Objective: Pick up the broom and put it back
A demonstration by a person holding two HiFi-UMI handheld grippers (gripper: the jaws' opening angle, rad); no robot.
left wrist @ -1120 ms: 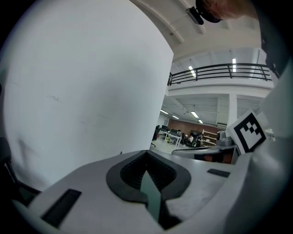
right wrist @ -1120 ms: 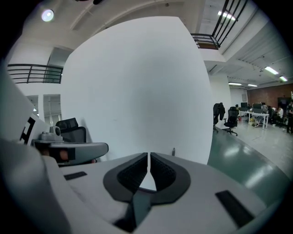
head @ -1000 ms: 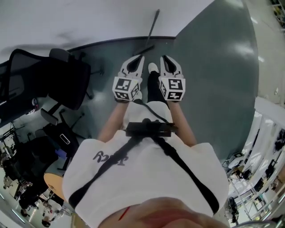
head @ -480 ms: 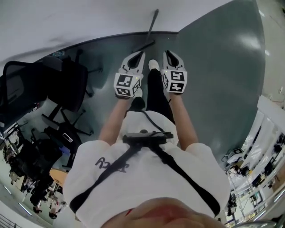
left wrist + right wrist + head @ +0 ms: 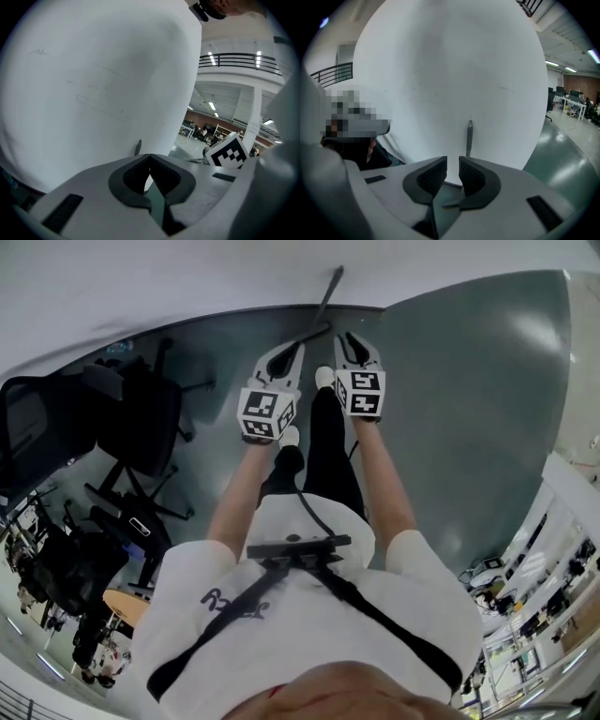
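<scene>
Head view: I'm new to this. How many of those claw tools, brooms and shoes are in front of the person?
White two-jaw grippers: 2, the left gripper shut and empty, the right gripper opening with nothing between its jaws
Dark long-handled broom leaning on the white wall: 1
White shoes: 2
Total: 5
</scene>
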